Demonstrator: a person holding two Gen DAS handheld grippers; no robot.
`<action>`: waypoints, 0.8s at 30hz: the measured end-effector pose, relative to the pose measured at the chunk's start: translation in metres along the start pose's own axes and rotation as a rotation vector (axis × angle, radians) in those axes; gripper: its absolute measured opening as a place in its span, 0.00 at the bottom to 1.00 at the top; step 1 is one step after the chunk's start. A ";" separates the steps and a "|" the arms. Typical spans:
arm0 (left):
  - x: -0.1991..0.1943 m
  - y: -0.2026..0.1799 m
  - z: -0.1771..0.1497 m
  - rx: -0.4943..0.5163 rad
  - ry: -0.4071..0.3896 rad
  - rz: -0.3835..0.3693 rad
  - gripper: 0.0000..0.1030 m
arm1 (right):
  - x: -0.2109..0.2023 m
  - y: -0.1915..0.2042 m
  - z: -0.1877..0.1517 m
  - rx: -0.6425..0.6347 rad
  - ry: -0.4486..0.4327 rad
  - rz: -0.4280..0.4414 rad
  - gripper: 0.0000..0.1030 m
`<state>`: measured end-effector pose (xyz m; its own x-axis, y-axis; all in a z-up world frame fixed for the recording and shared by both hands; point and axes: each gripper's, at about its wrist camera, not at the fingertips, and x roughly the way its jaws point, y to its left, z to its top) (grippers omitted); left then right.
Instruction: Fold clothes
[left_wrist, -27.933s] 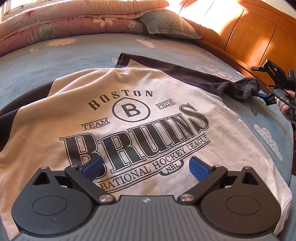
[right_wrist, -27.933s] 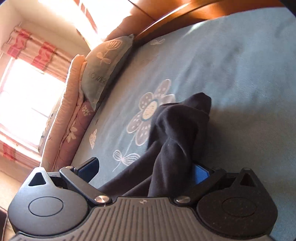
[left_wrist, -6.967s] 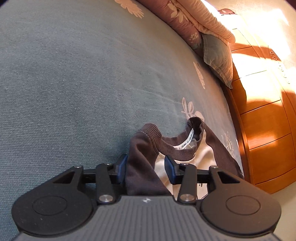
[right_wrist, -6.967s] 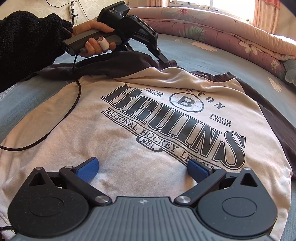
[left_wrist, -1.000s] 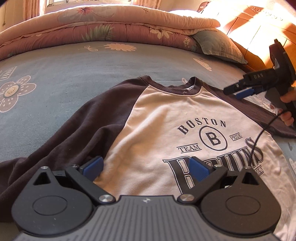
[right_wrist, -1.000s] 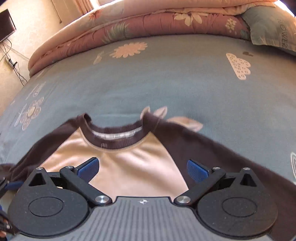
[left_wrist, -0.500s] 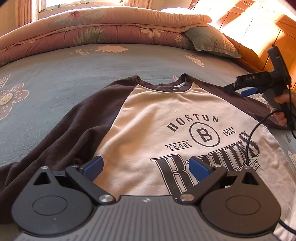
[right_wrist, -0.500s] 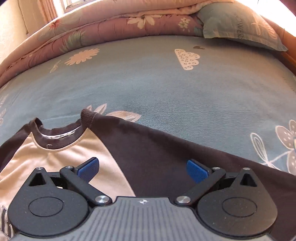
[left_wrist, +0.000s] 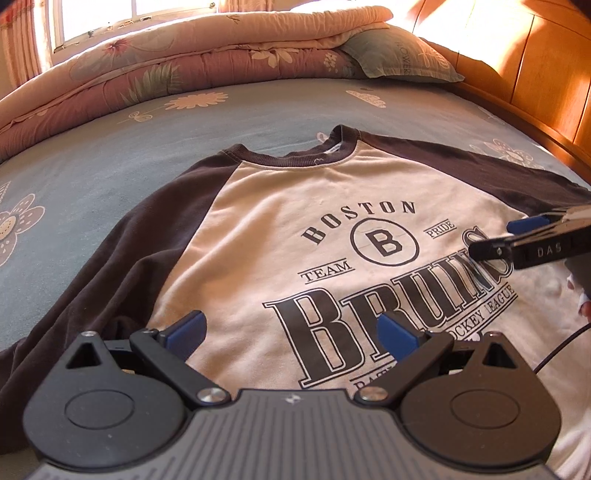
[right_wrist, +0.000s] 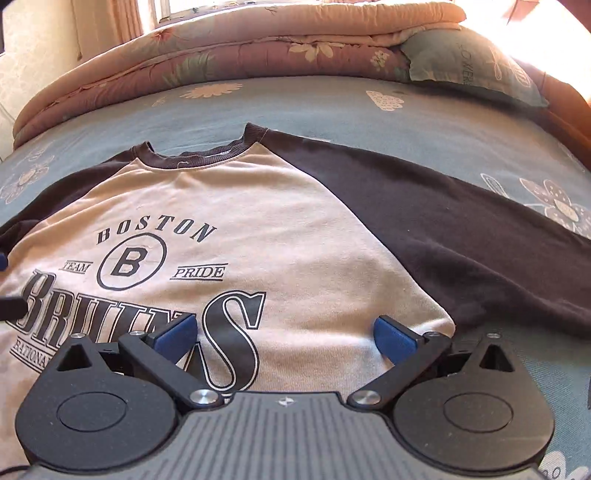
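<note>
Left gripper: I see its blue fingers spread wide, holding nothing, poised over the lower chest of the Boston Bruins sweatshirt; whether the tips touch the cloth I cannot tell.

Right gripper: its jaws are likewise spread wide and empty, over the cream front panel near the large printed "S", just beside the seam of the dark right-hand sleeve. In the left wrist view this gripper enters from the right edge as a black bar marked "DAS", above the "BRUINS" lettering.

The sweatshirt lies front up and flat on the blue flowered bedsheet, collar toward the folded quilt and the pillow (both at the far edge of the bed). Both dark sleeves lie spread out to the sides. A wooden headboard borders the bed on the right.

Compared with half a second ago, the right gripper has drawn back from the shoulder and sleeve toward the middle of the chest, so that the print now fills its view; the left gripper sits slightly nearer the print. Seven seconds ago the left gripper pinched the dark cloth at the collar; it has since let go. Both grippers were already wide apart a second ago, and the garment has not shifted in that second.
</note>
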<state>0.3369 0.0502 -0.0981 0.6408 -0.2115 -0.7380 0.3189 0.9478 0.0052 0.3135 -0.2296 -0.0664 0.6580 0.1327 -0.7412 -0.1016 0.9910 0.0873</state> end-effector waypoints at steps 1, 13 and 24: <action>-0.004 -0.005 -0.001 0.014 0.011 0.007 0.96 | 0.001 -0.003 0.004 0.024 0.014 0.009 1.00; -0.066 -0.056 -0.031 0.096 0.090 0.061 0.96 | -0.030 0.016 -0.010 -0.081 0.137 0.006 1.00; -0.096 -0.052 -0.111 -0.123 0.130 0.014 0.99 | -0.034 0.033 -0.027 -0.247 0.140 0.100 1.00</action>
<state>0.1812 0.0476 -0.1022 0.5467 -0.1731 -0.8193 0.2179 0.9741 -0.0605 0.2678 -0.2016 -0.0564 0.5281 0.2093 -0.8230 -0.3504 0.9365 0.0133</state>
